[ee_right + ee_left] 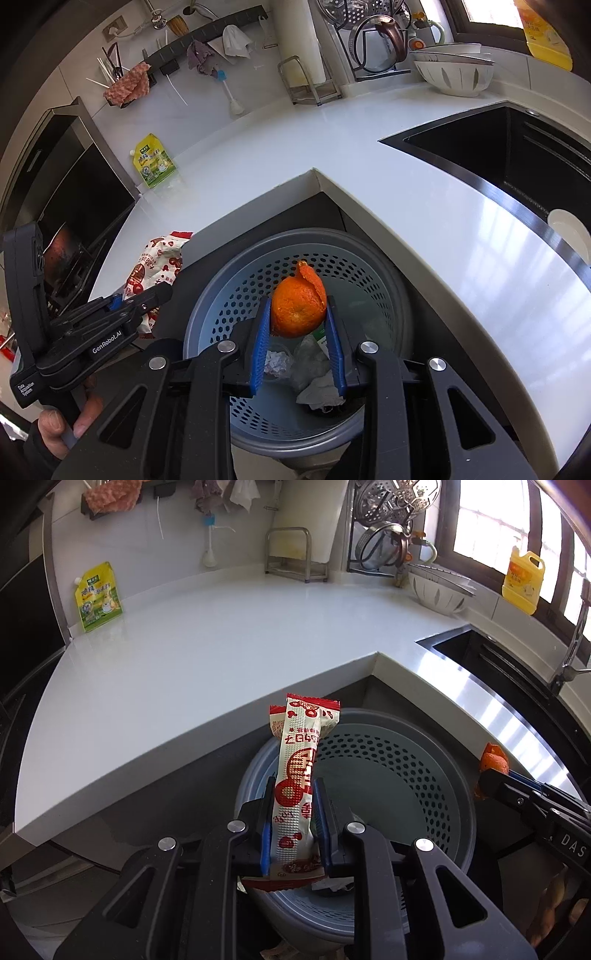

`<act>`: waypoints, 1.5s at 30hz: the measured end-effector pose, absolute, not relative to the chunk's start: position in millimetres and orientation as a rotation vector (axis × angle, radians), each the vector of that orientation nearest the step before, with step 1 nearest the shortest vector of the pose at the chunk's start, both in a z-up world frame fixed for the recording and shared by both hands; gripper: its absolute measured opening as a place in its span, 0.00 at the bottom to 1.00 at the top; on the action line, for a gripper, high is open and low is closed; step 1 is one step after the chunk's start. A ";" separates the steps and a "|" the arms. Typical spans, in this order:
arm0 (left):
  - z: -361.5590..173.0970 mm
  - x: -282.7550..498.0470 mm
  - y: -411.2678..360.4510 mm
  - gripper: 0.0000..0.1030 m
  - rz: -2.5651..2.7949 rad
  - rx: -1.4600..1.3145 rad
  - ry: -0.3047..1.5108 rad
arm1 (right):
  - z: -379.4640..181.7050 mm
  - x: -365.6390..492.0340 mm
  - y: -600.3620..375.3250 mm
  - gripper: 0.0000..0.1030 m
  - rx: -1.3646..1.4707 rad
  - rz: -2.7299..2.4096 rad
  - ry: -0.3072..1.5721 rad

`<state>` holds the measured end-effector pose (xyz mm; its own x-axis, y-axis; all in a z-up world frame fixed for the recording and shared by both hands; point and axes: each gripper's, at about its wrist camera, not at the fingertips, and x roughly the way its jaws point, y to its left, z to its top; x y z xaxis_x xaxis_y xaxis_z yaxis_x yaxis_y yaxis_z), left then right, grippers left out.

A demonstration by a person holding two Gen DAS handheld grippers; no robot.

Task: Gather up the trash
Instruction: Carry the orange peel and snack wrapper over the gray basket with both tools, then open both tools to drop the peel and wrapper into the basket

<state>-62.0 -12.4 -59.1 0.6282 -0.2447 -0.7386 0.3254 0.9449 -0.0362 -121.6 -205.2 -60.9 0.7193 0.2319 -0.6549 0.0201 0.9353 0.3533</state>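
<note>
My left gripper (293,794) is shut on a red and white snack wrapper (299,768), held upright above the grey perforated trash bin (454,775). My right gripper (297,314) is shut on an orange peel (299,308), held over the same bin (221,295). Crumpled paper and plastic scraps (314,376) lie in the bin's bottom. In the right wrist view the left gripper (147,299) shows at the left with the wrapper (155,266). In the left wrist view the right gripper (491,786) shows at the right edge with the peel (493,760).
The bin stands below the inner corner of the white L-shaped counter (221,635). A yellow-green pouch (98,598) leans at the back left. A black sink (498,155), white bowls (454,74), a dish rack (388,535) and a yellow detergent bottle (522,581) stand to the right.
</note>
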 end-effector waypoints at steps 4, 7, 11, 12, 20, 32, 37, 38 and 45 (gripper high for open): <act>-65.6 -66.5 -14.4 0.19 -0.349 0.099 0.852 | -62.5 -127.0 -199.9 0.27 0.333 0.118 0.762; -70.9 -68.3 -15.0 0.19 -0.371 0.095 0.870 | -68.4 -128.6 -194.7 0.27 0.323 0.116 0.773; -77.9 -68.8 -13.8 0.19 -0.378 0.097 0.889 | -80.2 -128.0 -188.3 0.27 0.319 0.111 0.806; -79.1 -67.8 -13.9 0.19 -0.378 0.098 0.893 | -82.0 -128.3 -186.9 0.27 0.316 0.111 0.808; -85.1 -66.3 -15.2 0.19 -0.356 0.114 0.908 | -92.1 -126.0 -177.6 0.27 0.312 0.137 0.825; -98.3 -64.4 -22.5 0.20 -0.336 0.134 0.939 | -99.7 -123.1 -180.0 0.27 0.333 0.151 0.827; -99.1 -63.5 -23.1 0.20 -0.348 0.124 0.945 | -100.5 -123.7 -185.0 0.28 0.342 0.140 0.821; -98.9 -63.9 -23.3 0.23 -0.350 0.121 0.945 | -100.1 -124.1 -185.8 0.28 0.345 0.138 0.818; -92.2 -67.7 -19.8 0.53 -0.339 0.110 0.914 | -94.3 -129.3 -189.2 0.48 0.357 0.132 0.788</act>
